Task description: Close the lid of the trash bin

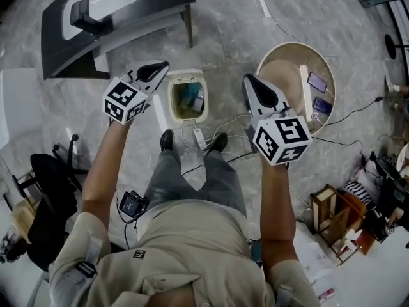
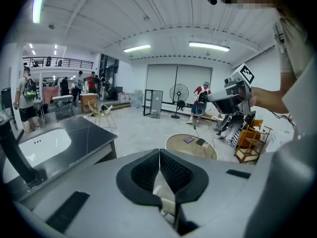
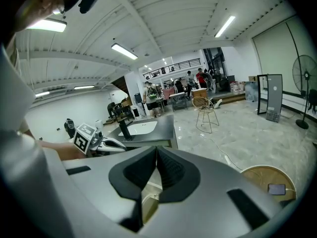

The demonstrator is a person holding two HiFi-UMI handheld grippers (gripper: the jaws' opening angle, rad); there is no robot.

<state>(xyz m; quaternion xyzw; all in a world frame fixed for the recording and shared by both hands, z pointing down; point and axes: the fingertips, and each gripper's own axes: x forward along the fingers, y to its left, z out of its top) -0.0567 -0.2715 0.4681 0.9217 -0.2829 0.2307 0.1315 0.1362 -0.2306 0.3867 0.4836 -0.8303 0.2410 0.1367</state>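
The cream trash bin [image 1: 188,99] stands on the floor just past my feet, its top open and rubbish showing inside. Its lid [image 1: 160,111] seems to hang down its left side. My left gripper [image 1: 162,65] is held in the air above and to the left of the bin, its jaws shut on nothing [image 2: 159,151]. My right gripper [image 1: 247,79] hovers to the right of the bin, also shut and empty [image 3: 156,150]. Neither touches the bin. Each gripper shows in the other's view: the right gripper [image 2: 229,95] and the left gripper [image 3: 94,139].
A dark counter with a white sink [image 1: 115,15] stands beyond the bin to the left. A round wooden table [image 1: 281,75] with phones is at the right. Cables and a power strip [image 1: 199,135] lie by my shoes. A black chair [image 1: 48,174] and a wooden rack [image 1: 332,219] flank me.
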